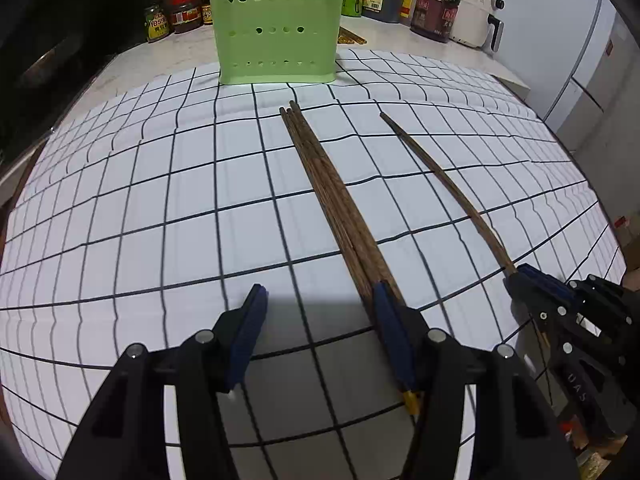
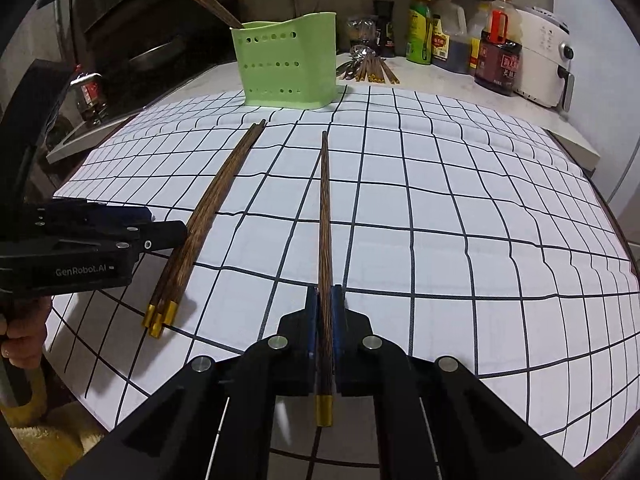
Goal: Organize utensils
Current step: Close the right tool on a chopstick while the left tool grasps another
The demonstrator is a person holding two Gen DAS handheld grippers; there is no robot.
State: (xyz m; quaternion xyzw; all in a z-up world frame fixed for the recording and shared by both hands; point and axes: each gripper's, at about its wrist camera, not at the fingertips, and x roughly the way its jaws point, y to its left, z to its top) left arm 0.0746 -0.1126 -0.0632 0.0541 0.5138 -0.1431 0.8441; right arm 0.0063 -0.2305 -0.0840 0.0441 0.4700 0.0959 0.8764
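A bundle of dark wooden chopsticks (image 1: 340,208) with gold ends lies on the grid mat, also in the right wrist view (image 2: 208,216). My left gripper (image 1: 320,296) is open just above the mat, its right finger against the bundle's near end. My right gripper (image 2: 325,300) is shut on a single chopstick (image 2: 325,216), seen in the left wrist view (image 1: 444,184) with the gripper (image 1: 520,276) at its near end. A green perforated utensil holder (image 1: 276,28) stands at the mat's far edge, also in the right wrist view (image 2: 286,60), with chopsticks in it.
A white grid mat (image 1: 140,208) covers the counter. Sauce bottles (image 2: 498,52), jars (image 1: 184,14) and a white appliance (image 2: 546,56) line the back. More chopsticks and spoons (image 2: 370,68) lie behind the holder. A stove (image 2: 92,96) is at the left.
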